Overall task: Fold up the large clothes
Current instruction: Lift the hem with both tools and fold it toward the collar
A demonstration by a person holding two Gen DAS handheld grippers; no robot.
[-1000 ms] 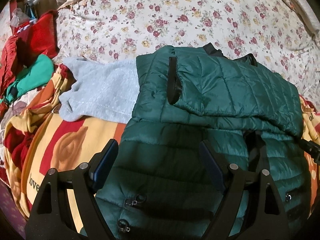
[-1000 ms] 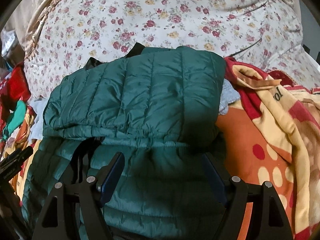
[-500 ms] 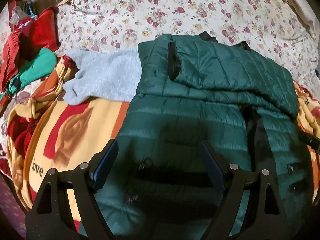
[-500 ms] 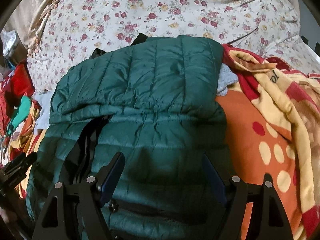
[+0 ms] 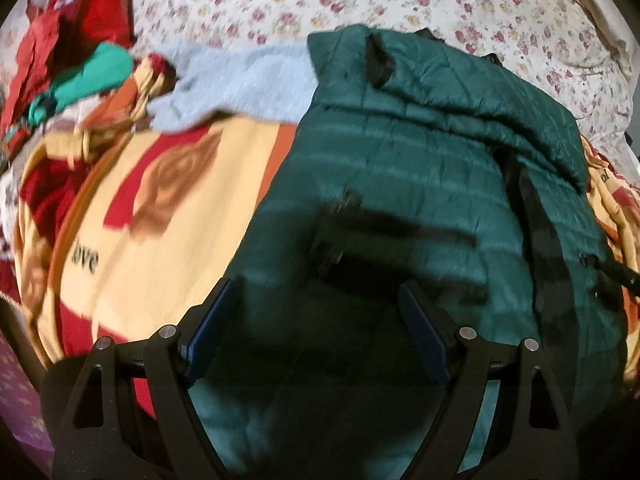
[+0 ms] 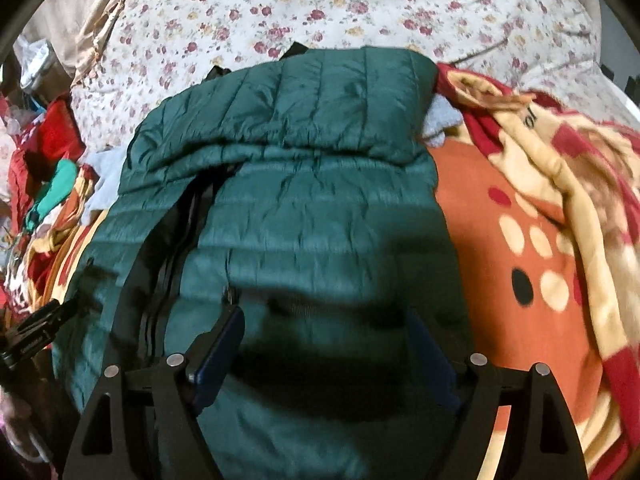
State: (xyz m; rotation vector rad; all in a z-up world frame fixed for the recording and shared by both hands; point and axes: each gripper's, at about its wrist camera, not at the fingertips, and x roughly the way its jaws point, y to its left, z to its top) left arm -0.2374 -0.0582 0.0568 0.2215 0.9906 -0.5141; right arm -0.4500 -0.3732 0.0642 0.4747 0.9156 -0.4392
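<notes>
Floral bedsheet [image 5: 400, 8] backs a patterned orange blanket [image 6: 512, 240] bearing the quilted dark-green puffer jacket [image 6: 312, 216], sleeves folded across. Left gripper [image 5: 316, 320] gapes empty; right gripper [image 6: 324, 344] has just widened, empty. Slick padding may slip, undoing folds.

bed [image 5: 440, 8] | floral sheet | patterned blanket [image 5: 168, 240] on it

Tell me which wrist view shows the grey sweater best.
Left wrist: the grey sweater spreads wide beside the green jacket. The right wrist view shows only grey scraps poking out at the jacket's edges.
</notes>
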